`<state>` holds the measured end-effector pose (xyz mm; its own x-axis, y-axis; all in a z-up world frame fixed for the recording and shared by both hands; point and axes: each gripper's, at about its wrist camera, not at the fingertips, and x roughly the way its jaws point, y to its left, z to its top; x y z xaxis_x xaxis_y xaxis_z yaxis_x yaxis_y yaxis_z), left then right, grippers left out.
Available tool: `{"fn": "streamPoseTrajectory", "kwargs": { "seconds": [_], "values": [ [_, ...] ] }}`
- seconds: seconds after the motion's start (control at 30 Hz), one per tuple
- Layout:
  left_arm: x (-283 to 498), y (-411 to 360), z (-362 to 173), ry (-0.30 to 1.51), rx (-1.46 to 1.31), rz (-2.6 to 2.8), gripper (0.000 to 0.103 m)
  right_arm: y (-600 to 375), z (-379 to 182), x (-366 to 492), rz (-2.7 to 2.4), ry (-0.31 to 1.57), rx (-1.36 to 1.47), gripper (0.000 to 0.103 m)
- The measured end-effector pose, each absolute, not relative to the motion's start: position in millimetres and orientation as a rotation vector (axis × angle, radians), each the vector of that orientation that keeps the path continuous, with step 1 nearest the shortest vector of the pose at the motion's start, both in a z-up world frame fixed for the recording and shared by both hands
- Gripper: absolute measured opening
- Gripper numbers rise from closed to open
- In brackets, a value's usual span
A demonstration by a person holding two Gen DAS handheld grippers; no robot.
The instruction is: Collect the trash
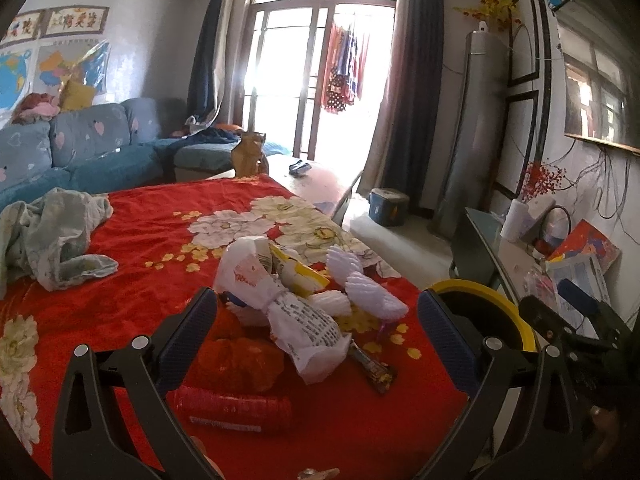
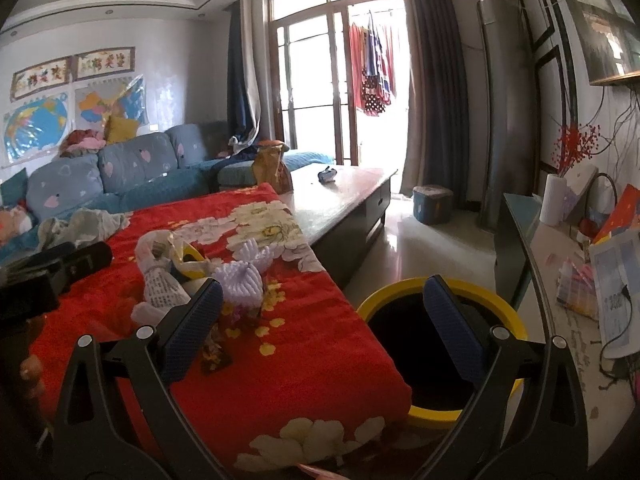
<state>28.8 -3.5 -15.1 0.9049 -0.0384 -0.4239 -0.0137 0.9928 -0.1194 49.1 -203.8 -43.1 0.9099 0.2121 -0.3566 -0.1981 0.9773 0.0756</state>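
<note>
Here, trash pile: a heap of litter sits on the red flowered cloth (image 1: 132, 240), in front of your left gripper (image 1: 316, 322).
White printed wrapper (image 1: 296, 312): crumpled, it lies on top of the heap and reaches between your left jaws without touching either.
Yellow packet (image 1: 298, 272): tucked behind the wrapper, partly hidden by it.
White foam nets (image 1: 360, 284): just to the right of the yellow packet, near the cloth's right edge.
Dark snack wrapper (image 1: 374, 368): flat on the cloth, poking out from under the white wrapper's near end.
Red crumpled bag (image 1: 244, 360): beside the white wrapper on its left, hard to separate from the cloth.
Red bottle (image 1: 236, 406): lying on its side, nearest to you, between the left jaws.
Left jaws: spread wide, holding nothing.
Right gripper (image 2: 322, 326): your right jaws are also wide apart and empty; the left finger hangs over the cloth, the right one over the bin.
Yellow-rimmed bin (image 2: 436, 292): it stands on the floor just beside the cloth's right edge, its dark mouth open to you.
Pale green garment (image 1: 56, 232): bunched on the cloth's far left, well apart from the heap.
Desk (image 2: 344, 196): its bare brown end shows beyond the cloth.
Sofa (image 2: 132, 168): blue, behind the desk.
</note>
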Motion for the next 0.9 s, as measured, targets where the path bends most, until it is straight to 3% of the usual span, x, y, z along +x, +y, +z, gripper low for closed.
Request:
{"fn": "streamPoseTrajectory", "kwargs": {
  "seconds": [0.83, 0.9],
  "values": [
    [78, 87, -13, 0.494, -0.226, 0.196, 0.097, -131, -54, 114, 0.413, 0.518, -0.09, 0.092],
    [83, 98, -16, 0.511, -0.249, 0.194, 0.097, -127, -57, 121, 0.423, 0.537, -0.099, 0.087]
  ]
}}
